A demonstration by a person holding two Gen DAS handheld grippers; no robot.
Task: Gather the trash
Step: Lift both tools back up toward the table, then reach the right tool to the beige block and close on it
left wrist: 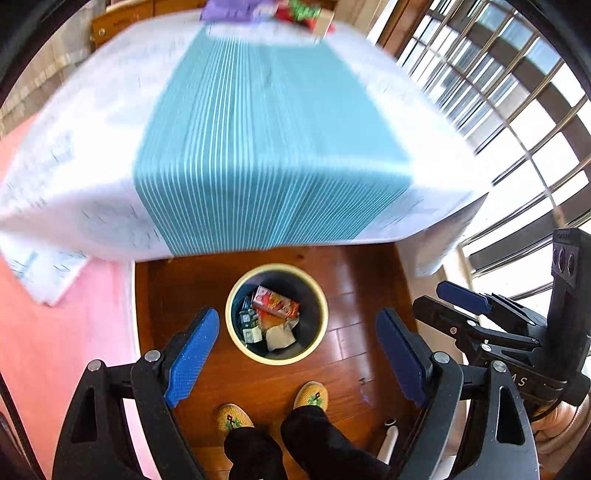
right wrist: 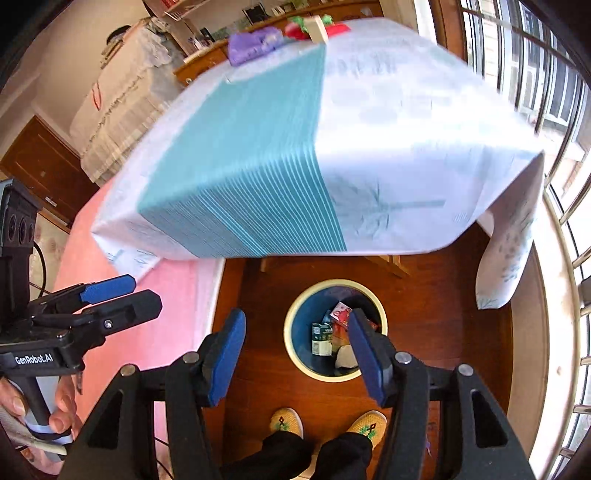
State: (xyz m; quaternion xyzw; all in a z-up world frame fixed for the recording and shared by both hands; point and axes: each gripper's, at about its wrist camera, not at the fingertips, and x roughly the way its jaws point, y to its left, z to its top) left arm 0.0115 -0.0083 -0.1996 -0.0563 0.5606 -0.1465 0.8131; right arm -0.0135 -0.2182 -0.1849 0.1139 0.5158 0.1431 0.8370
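A round trash bin [left wrist: 277,266] with a cream rim stands on the wooden floor just in front of the table. Inside lie a red carton [left wrist: 275,302], a green pack and crumpled paper. My left gripper [left wrist: 297,317] hangs high above the bin, open and empty. In the right wrist view the bin [right wrist: 295,354] sits below my right gripper [right wrist: 295,315], whose jaws stand apart with nothing between them. Each gripper shows in the other's view: the right gripper [left wrist: 443,299], and the left gripper [right wrist: 144,291] in a hand. A purple bag [right wrist: 255,44] and red-green wrappers [right wrist: 299,27] lie at the table's far end.
The table [left wrist: 258,129] wears a white cloth with a teal striped band, its corner drooping at the right. A person's feet in yellow slippers [left wrist: 310,395] stand beside the bin. A pink surface [left wrist: 55,350] lies to the left, a barred window [left wrist: 517,110] to the right.
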